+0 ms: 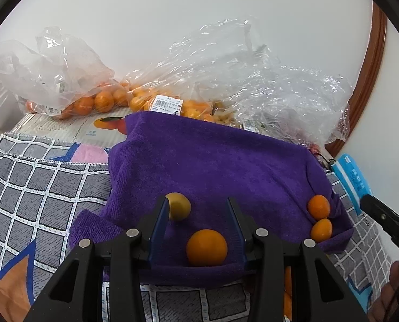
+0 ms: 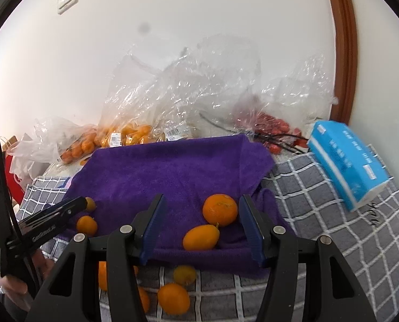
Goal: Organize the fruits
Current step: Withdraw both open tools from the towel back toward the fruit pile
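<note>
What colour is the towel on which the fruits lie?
The towel is plain deep purple, seen best in the right wrist view.

Under both grippers lies a purple towel [image 1: 213, 166] of matt, fuzzy terry cloth, spread over a smoother woven checked cloth [image 1: 38, 187]. The left gripper [image 1: 198, 209] and right gripper [image 2: 202, 206] are black plastic with a slight sheen, with blue ribbed pads [image 2: 153, 225] and dull metal pins. Ahead of them, clear plastic bags [image 2: 178, 86] look crinkled and glossy. The oranges [image 1: 207, 247] have a smooth, faintly dimpled skin. To the right gripper's right sits a blue tissue pack [image 2: 347, 158] in slick film.
</note>
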`<state>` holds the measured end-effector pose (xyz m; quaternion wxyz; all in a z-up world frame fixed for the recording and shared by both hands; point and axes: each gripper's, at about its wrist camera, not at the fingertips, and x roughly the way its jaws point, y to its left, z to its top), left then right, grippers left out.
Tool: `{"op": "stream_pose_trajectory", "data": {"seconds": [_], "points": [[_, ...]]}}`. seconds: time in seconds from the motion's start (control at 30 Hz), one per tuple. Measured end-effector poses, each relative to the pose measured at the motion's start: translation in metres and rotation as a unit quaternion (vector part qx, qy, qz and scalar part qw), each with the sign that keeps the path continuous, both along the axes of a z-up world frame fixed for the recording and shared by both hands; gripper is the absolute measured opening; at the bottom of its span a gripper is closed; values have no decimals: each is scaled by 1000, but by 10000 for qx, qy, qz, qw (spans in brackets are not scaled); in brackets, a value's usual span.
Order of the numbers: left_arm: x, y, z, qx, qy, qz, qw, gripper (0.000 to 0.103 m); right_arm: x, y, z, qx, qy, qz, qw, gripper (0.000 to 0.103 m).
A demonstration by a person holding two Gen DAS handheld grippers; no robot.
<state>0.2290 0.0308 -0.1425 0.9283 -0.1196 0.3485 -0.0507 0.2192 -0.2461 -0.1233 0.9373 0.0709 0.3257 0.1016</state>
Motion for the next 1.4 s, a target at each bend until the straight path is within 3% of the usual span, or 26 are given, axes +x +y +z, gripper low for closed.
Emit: {"op": "stream_pose_trajectory", "data": {"seconds": [0.3, 0.77, 0.97, 1.2, 1.33, 1.4], "points": [[-17, -10, 25, -94, -58, -323, 9994, 41, -42, -22, 14, -112, 141, -216, 9996, 60], [-70, -22, 48, 190, 121, -509, 9985, 41, -83, -26, 19, -219, -10, -251, 9994, 62], [-80, -9, 45, 211, 247, -340, 9989, 41, -84, -22, 15, -256, 125, -411, 9987, 63], [-88, 12, 35, 267, 424, -145, 9986, 41, -81, -10, -7, -132, 513, -162, 9985, 62], [-89, 19, 23, 271, 552, -72, 9981, 43, -77, 3, -25, -132, 667, 106, 9976, 55], [-88, 21, 14, 271, 666, -44, 9974, 43, -73, 10, -32, -159, 755, 216, 9968, 46]]}}
